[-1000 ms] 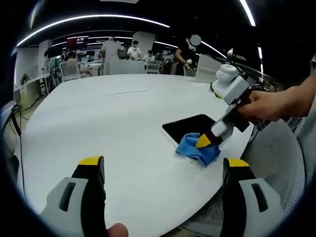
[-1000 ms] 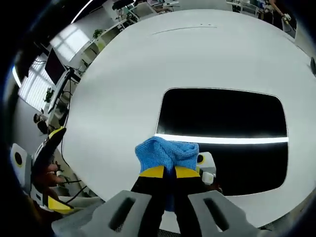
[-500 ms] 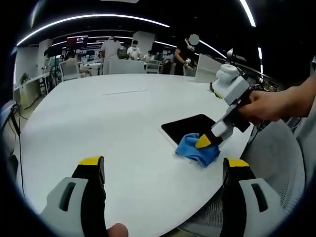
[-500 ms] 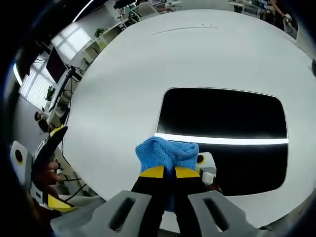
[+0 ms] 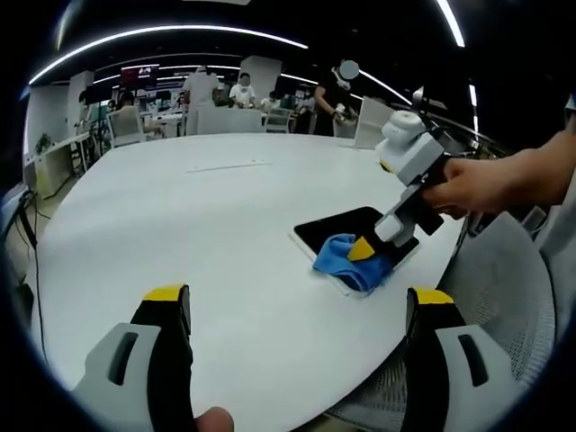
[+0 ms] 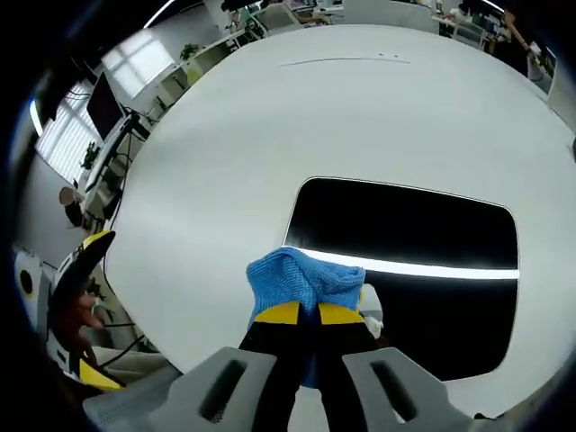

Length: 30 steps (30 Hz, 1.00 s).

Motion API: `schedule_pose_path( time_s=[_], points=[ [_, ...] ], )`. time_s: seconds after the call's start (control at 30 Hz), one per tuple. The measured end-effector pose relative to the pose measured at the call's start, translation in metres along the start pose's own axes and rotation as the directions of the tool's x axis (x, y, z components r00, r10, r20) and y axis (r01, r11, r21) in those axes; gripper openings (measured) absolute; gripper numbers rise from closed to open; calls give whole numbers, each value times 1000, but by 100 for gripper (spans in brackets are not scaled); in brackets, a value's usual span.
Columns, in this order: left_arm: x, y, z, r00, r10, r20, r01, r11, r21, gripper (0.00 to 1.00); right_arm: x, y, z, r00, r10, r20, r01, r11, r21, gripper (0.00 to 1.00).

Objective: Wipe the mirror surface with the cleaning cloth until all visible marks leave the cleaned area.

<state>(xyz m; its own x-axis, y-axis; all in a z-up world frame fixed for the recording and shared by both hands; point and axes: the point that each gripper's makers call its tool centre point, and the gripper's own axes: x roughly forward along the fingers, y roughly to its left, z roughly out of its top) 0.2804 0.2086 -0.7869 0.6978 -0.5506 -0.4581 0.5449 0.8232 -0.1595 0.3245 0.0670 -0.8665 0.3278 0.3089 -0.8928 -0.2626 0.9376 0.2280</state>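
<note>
Mirror point(image 6: 405, 261) is lying flat on the white tabletop point(image 6: 270, 117), a dark rectangle with rounded corners and a bright strip of ceiling light reflected across it. In the right gripper view the right claw point(image 6: 301, 313) is clamped tight on the blue cloth point(image 6: 301, 281), yellow-tipped jaws pinched together with the fabric bunched up just past them. The cloth sits right at the mirror's lower left edge, overlapping the glass a bit, so the mirror stretches up and off to the right of the claw from there. Looks like the cloth is touching the surface, though I can't really tell how hard it's pressed. From the left gripper view you get the same scene from the side: the right claw point(image 5: 363, 249) coming down at an angle, held by a hand point(image 5: 472, 184), with the cloth point(image 5: 346, 261) bundled on the near end of the mirror point(image 5: 346, 229), close to the tabletop point(image 5: 180, 234) edge on that side. Left claw point(image 5: 297, 306) is well apart from all that, jaws spread wide with nothing between them, hovering over bare tabletop. There's a mesh chair point(image 5: 504, 288) just past the tabletop edge on the right, and people standing around desks way in the back of the room.
</note>
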Motion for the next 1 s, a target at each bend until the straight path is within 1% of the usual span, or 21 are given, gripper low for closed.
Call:
schedule_pose_path(
  time_s=[0.3,0.53,0.73,1.0],
  points=[
    [2,2,-1,1000,2,6,-2,1000,-17,99,7,-7,19,1000,-12,2,12,1000,-2,0],
    [5,1,-3,1000,-2,-5,2,1000,-9,99,12,-9,32,1000,-15,2,15,1000,-5,0],
    [7,0,-4,1000,-9,-15,9,1000,6,99,21,-12,47,1000,-19,6,19,1000,-16,0],
    [9,-1,-5,1000,-7,-20,7,1000,0,99,28,-16,63,1000,-15,8,15,1000,-17,0]
  ],
)
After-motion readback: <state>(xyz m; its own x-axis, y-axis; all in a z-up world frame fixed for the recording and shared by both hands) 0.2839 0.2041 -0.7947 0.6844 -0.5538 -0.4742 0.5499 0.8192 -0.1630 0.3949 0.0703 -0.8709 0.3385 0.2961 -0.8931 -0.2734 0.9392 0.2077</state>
